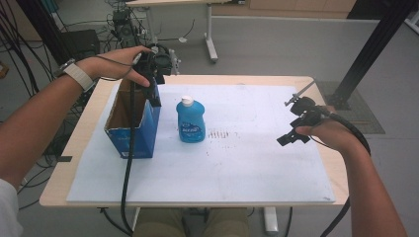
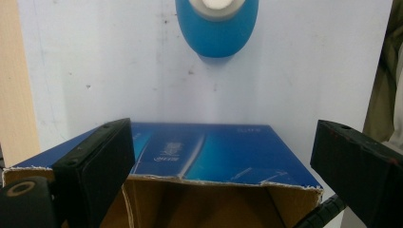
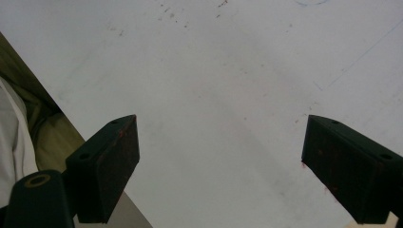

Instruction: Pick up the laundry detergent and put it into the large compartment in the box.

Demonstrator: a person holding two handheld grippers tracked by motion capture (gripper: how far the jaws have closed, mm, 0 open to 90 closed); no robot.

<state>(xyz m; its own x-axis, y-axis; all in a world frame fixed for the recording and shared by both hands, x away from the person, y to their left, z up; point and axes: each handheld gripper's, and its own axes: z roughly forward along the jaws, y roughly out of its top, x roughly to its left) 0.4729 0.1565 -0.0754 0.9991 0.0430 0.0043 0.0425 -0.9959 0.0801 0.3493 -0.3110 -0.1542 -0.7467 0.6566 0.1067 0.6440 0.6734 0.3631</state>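
Observation:
An open-topped blue cardboard box [image 1: 132, 129] stands at the left of the white mat [image 1: 247, 163]. A blue soap bottle [image 1: 190, 120] with a white cap stands upright just right of it. My left gripper [image 1: 153, 95] hangs over the box's far right corner, pointing down, open and holding nothing. In the left gripper view its jaws [image 2: 223, 132] stand wide apart above the box's blue wall [image 2: 214, 152], with the bottle [image 2: 216, 28] beyond. My right gripper [image 1: 291, 137] hovers open over the mat's right side. Between its jaws [image 3: 221, 124] lies only bare mat.
The mat lies on a light wooden table [image 1: 74, 143], whose edge shows on the left and right. Black cables [image 1: 127, 177] trail from the left gripper down past the box. Behind the table are floor cables, a black frame post [image 1: 375, 49] and another table's leg [image 1: 211, 47].

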